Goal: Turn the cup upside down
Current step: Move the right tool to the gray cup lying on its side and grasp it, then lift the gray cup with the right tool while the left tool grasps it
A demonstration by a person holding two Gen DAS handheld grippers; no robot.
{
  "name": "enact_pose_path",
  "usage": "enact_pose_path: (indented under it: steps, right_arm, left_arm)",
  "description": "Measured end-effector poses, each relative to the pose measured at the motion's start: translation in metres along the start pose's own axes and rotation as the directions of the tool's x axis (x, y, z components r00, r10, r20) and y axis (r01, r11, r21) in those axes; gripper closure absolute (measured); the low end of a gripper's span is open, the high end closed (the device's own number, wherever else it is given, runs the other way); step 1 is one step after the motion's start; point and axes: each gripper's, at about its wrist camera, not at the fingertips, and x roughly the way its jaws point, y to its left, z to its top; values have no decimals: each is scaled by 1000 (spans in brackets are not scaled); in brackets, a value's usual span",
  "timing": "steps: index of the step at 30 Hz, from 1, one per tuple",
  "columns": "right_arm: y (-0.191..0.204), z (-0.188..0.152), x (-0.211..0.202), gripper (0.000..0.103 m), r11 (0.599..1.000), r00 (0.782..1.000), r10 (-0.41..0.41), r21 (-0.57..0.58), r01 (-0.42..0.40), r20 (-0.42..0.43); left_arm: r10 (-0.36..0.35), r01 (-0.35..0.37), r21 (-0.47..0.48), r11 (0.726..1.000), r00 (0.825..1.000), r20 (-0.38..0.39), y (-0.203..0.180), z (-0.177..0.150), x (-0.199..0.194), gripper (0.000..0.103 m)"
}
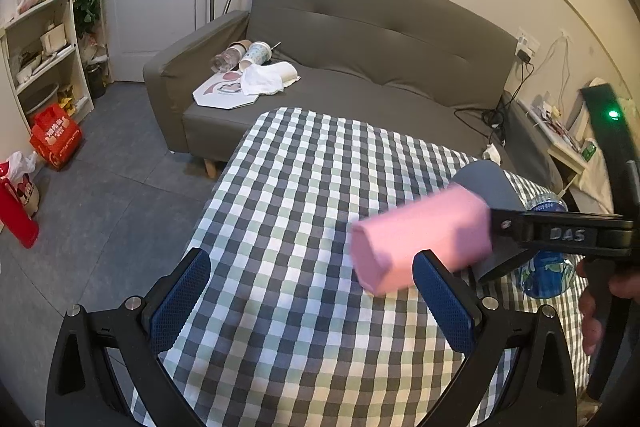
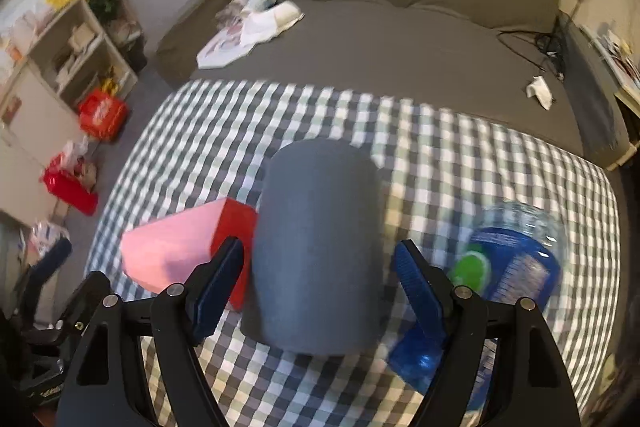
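Note:
A dark grey cup [image 2: 316,247] stands with its closed end up on the checked tablecloth [image 2: 460,155]. My right gripper [image 2: 320,291] is open, its blue pads on either side of the cup with gaps showing. In the left wrist view the cup [image 1: 488,183] is mostly hidden behind a pink box [image 1: 420,239], and the right gripper's black finger [image 1: 560,231] reaches in from the right. My left gripper [image 1: 312,303] is open and empty above the cloth, left of the pink box.
The pink box with a red end [image 2: 188,247] lies left of the cup. A blue-labelled plastic bottle [image 2: 508,267] lies to its right. A grey sofa [image 1: 360,39] with cups and papers stands behind the table. Shelves [image 1: 44,51] and red bags [image 1: 56,135] are at the left.

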Motion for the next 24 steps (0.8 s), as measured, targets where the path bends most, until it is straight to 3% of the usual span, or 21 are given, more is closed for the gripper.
enact_pose_path:
  steps: [8,14,24]
  right_arm:
    - [1,1,12,30,998,997,-51,-33,50,-49]
    - [8,-14,-26,31,998,998,-58,-22,59,34]
    - [24,-92,-69,31,996,994,-88,14,87,71]
  left_arm:
    - [5,-5,19,1000,1000,12,-6,-2,-4,0]
    - [8,-9,40,999,999,38,-11,-4,-13,0]
    - [26,-32,92,995,997,73,-23,-18,-39,0]
